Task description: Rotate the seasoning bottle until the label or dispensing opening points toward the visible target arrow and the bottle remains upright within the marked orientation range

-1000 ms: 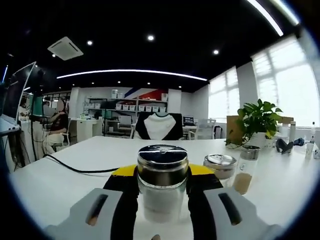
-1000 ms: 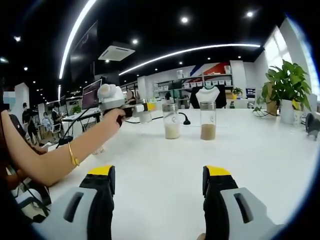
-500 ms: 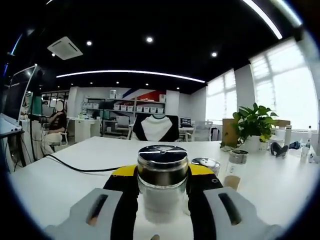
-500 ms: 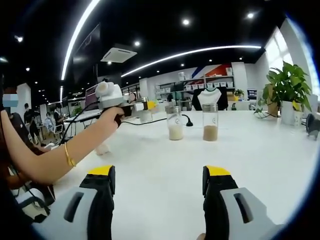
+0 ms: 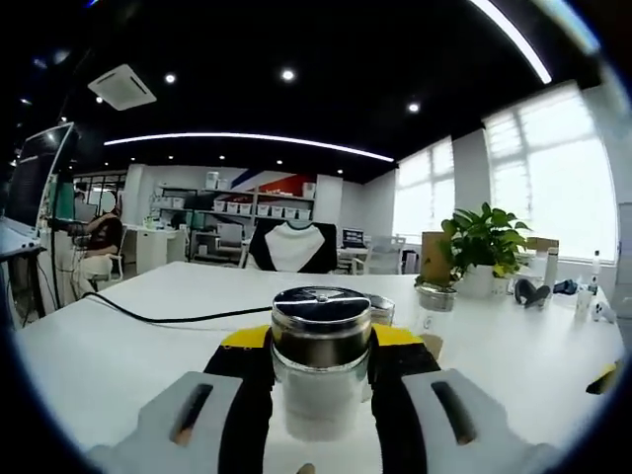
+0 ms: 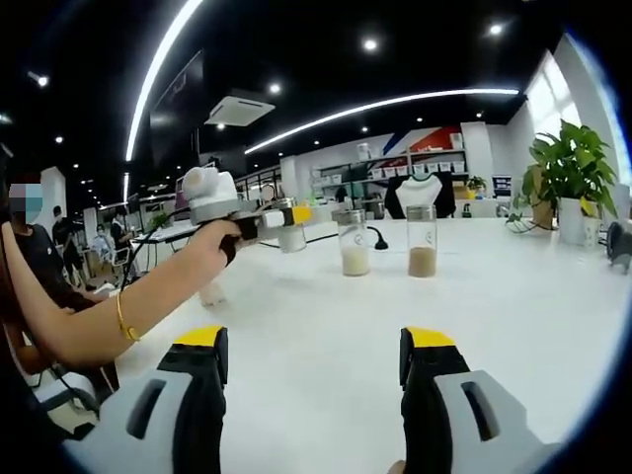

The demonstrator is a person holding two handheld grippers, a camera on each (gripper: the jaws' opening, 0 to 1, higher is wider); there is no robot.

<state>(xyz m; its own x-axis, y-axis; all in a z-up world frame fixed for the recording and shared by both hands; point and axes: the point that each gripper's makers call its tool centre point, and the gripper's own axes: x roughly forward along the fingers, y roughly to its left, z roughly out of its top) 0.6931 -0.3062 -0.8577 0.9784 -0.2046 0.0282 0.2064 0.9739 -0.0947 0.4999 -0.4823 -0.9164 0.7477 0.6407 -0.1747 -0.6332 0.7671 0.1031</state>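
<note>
My left gripper (image 5: 321,341) is shut on a seasoning bottle (image 5: 320,380) with a clear glass body, pale contents and a shiny metal lid, held upright. In the right gripper view a person's hand holds that left gripper (image 6: 279,222) above the white table (image 6: 326,326), the same bottle (image 6: 290,238) at its tip, left of two standing bottles. My right gripper (image 6: 316,341) is open near the table's near side, with nothing between its yellow-tipped fingers. Its yellow tip (image 5: 604,378) peeks in at the right edge of the left gripper view.
A bottle of white powder (image 6: 354,244) and a bottle of brown powder (image 6: 423,242) stand mid-table. A potted plant (image 6: 568,173) is at the right and a black cable (image 5: 168,318) at the left. A small pale object (image 6: 211,293) sits below the hand.
The left gripper has carried its bottle to the right, closer to the two standing bottles. In the left gripper view those bottles have slid left, partly behind the held bottle. The right gripper stays put.
</note>
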